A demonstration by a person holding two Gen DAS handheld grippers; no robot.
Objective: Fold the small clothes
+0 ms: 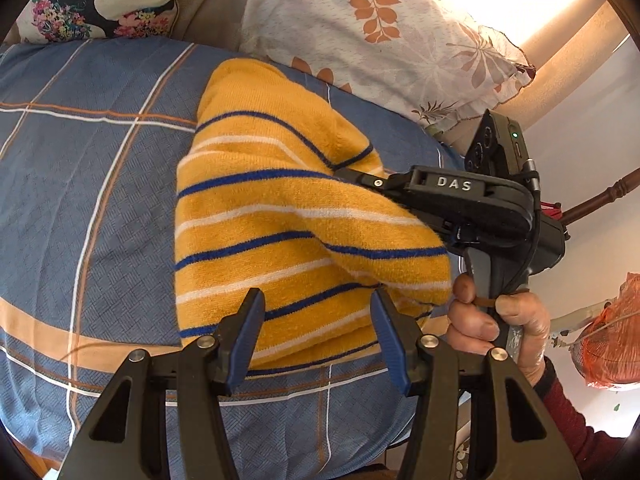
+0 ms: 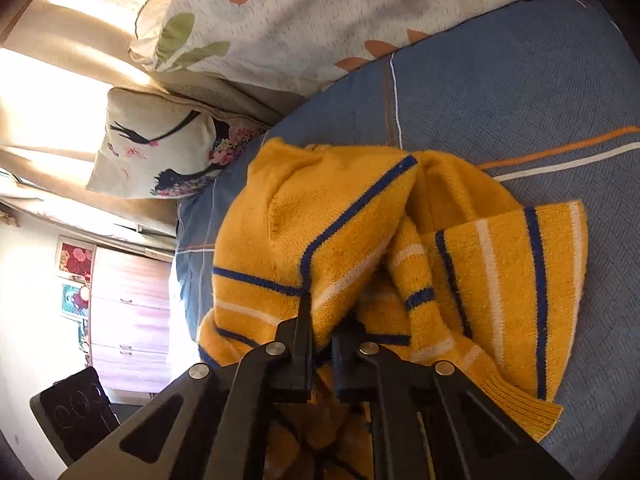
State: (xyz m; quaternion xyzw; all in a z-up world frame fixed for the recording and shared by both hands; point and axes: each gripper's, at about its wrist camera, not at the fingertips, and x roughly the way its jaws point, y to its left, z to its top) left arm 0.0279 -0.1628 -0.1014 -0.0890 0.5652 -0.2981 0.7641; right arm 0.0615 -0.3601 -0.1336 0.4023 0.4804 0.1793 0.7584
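A yellow sweater with blue and white stripes lies partly folded on a blue plaid bedspread, its near hem toward the camera and its upper part bunched toward the far pillows. In the left wrist view, the left gripper hovers low over the sweater's near edge with its blue-padded fingers spread wide apart, holding nothing. The right gripper reaches in from the right, its body roughly level and its fingers buried in a raised fold of the knit. The person's right hand wraps the handle from below, thumb and fingers curled around the trigger, a dark red sleeve at the wrist. In the right wrist view, the right gripper has its black fingers drawn nearly together, pinching a fold of yellow cloth between them; the sweater rises in a peak around the grip, one ribbed cuff trailing near right. A leaf-print pillow and a floral cushion sit at the far side of the bed.
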